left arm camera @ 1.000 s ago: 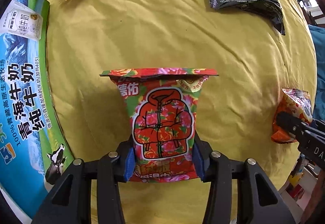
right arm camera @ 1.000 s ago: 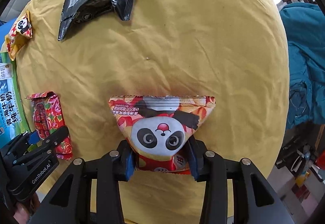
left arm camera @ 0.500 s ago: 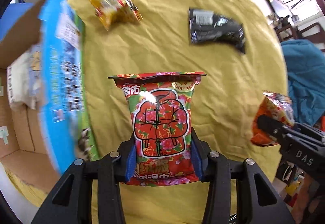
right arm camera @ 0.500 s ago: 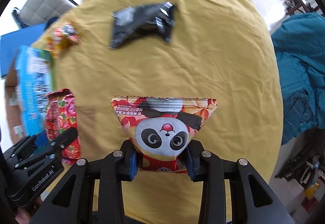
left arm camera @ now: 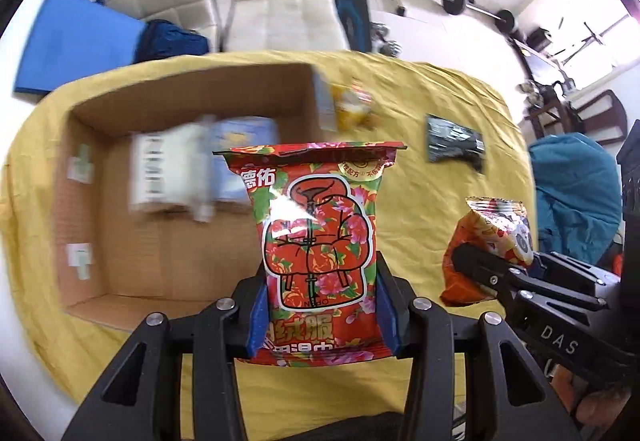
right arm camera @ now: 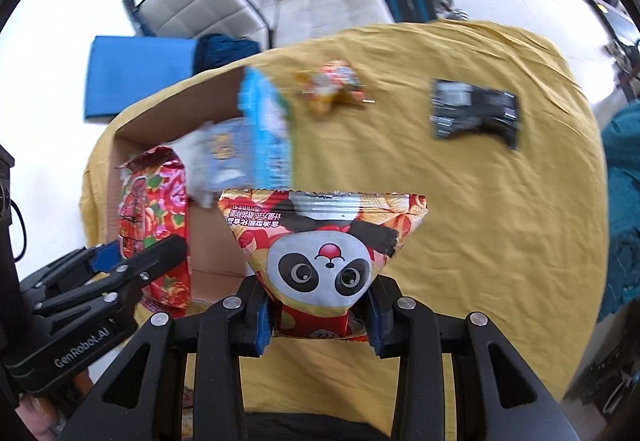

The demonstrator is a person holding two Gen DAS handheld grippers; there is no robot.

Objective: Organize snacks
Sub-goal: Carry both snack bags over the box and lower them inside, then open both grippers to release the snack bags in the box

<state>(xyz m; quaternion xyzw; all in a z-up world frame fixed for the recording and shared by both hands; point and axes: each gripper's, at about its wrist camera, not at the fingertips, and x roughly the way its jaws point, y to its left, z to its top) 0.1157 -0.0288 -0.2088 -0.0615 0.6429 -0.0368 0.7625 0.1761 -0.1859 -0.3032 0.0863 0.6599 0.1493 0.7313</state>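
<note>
- Both packets have come up off the worktop point(right arm camera: 500, 209) in the last second — earlier each lay flat on the yellow cloth, now they hang in the air.
- The left hand-held gripper point(left arm camera: 322, 315) is closed tight on the lower part of the red floral packet point(left arm camera: 318, 241), upright between its pads.
- The right hand-held gripper point(right arm camera: 318, 315) pinches the bottom of the panda packet point(right arm camera: 324, 245) the same way.
- The cardboard box point(left arm camera: 120, 241) has swung into view ahead and left of the left gripper — the drop-off looks close.
- A black packet point(right arm camera: 474, 113) and a yellow packet point(right arm camera: 330, 87) lie far ahead, not yet collected.
</note>
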